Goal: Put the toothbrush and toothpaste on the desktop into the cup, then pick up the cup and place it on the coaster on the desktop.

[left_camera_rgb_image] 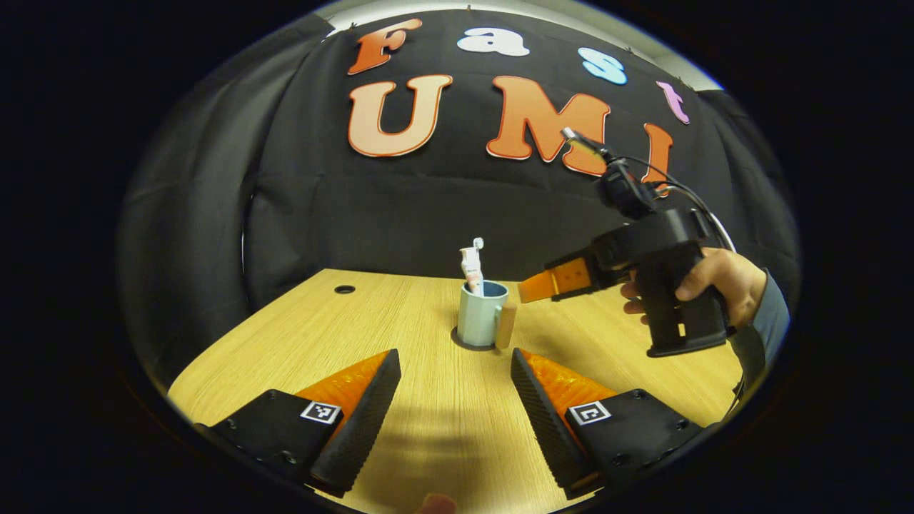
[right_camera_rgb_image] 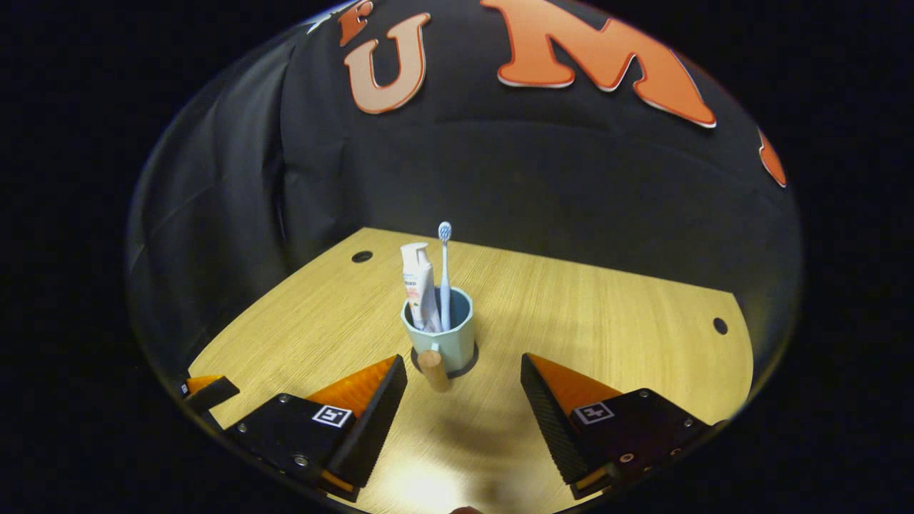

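**Above the desk: both grippers spread wide, cup on its coaster**

At the bottom of the left gripper view, the left gripper (left_camera_rgb_image: 455, 389) is hanging just over the wooden desktop (left_camera_rgb_image: 300, 335) with its two fingers (left_camera_rgb_image: 371, 400) standing far apart and gripping nothing; bare wood is showing between them. Straight ahead of that gap, and well clear of the fingertips, the pale blue cup (left_camera_rgb_image: 480, 318) is sitting upright on the dark round coaster (left_camera_rgb_image: 460, 341), its wooden handle (left_camera_rgb_image: 505, 325) pointing to the right in this view. The toothpaste (left_camera_rgb_image: 471, 270) is standing in the cup, leaning slightly, with the head of the toothbrush (left_camera_rgb_image: 478, 243) peeking up just behind it.

Off to the right in the same view, a hand (left_camera_rgb_image: 714, 282) in a grey sleeve (left_camera_rgb_image: 771, 314) is wrapping around the pistol-style grip of the right gripper (left_camera_rgb_image: 535, 287), holding it level above the desk with its fingers aimed toward the cup, the tips near the cup's rim but not touching it. A cable (left_camera_rgb_image: 685, 189) is arching off the top of the unit.

In the right gripper view, the right gripper (right_camera_rgb_image: 463, 389) is likewise spread wide and holding nothing. The cup (right_camera_rgb_image: 443, 335) is sitting between and just beyond its fingertips, handle (right_camera_rgb_image: 433, 369) turned toward the camera, coaster (right_camera_rgb_image: 468, 370) ringing its base. The toothpaste (right_camera_rgb_image: 418, 285) and toothbrush (right_camera_rgb_image: 444, 275) are standing side by side inside, brush head up. At the lower left edge, a tip of the left gripper (right_camera_rgb_image: 207, 389) is poking in.
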Motion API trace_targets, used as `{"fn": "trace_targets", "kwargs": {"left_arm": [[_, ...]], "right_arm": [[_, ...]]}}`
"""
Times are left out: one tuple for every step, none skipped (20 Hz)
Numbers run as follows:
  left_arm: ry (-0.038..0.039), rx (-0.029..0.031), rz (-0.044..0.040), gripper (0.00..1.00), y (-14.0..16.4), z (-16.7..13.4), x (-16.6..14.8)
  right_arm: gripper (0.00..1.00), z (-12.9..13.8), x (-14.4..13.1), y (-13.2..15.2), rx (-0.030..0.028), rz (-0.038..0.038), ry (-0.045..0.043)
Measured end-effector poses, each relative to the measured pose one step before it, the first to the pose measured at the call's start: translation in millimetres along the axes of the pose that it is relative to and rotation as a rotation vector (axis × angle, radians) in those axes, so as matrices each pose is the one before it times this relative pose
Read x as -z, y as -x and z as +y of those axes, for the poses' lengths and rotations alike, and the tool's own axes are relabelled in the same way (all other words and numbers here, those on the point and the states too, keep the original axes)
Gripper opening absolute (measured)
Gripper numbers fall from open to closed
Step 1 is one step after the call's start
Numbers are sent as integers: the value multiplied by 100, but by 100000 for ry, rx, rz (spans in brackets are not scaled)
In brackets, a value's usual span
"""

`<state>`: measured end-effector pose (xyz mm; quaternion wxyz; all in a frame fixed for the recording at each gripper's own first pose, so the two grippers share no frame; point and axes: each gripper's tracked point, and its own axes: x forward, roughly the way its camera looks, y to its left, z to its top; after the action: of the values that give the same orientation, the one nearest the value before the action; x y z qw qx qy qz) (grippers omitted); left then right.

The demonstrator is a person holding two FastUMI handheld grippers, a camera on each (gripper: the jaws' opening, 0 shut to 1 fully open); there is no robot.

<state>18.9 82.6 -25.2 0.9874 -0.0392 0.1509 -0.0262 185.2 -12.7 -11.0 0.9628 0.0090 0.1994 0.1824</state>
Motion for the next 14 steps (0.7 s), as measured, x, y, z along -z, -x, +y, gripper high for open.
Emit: {"fn": "trace_targets", "kwargs": {"left_arm": [[-757, -1, -1270, 100, -52, -323, -675], [-1001, -139, -1774, 100, -90, -306, -921], [-1092, -324, -1639, 100, 150, -269, -609], [-1115, -349, -1879, 99, -54, -283, -759], [-984, -308, -1602, 99, 115, -267, -704], [-733, -74, -1981, 99, -172, -350, -964], [-504, 52, -1891, 100, 163, -423, -841], [-516, -211, -1899, 99, -74, -364, -801], [-940, -100, -1861, 99, -51, -445, -829], [-1153, 40, -1436, 99, 29, -383, -467], [-700, 215, -1442, 99, 11, -513, -637], [-275, 8, -1566, 99, 51, -445, -769], [136, 524, -1264, 99, -77, -512, -595], [454, 365, -1337, 99, -114, -537, -492]], "right_arm": [[97, -741, -554, 1301, 2122, -4288, 451], [97, -505, -403, 1104, 1499, -4177, 427], [97, -516, -484, 1099, 1430, -3860, 459], [97, -498, -382, 1219, 1641, -4191, 565], [97, -446, -448, 832, 1745, -3700, 549], [97, -668, -388, 1109, 2134, -2899, 286], [97, -609, -454, 1127, 1693, -2828, -17], [97, -334, -163, 928, 1061, -2522, -11], [97, -402, -211, 867, 1048, -2692, -118], [97, -348, -121, 854, 1040, -2270, 3], [97, -357, -142, 811, 1187, -2127, -278], [97, -397, -262, 820, 895, -2132, -182], [97, -336, -167, 649, 977, -2326, -383], [97, -374, -214, 630, 573, -1738, 13]]}}
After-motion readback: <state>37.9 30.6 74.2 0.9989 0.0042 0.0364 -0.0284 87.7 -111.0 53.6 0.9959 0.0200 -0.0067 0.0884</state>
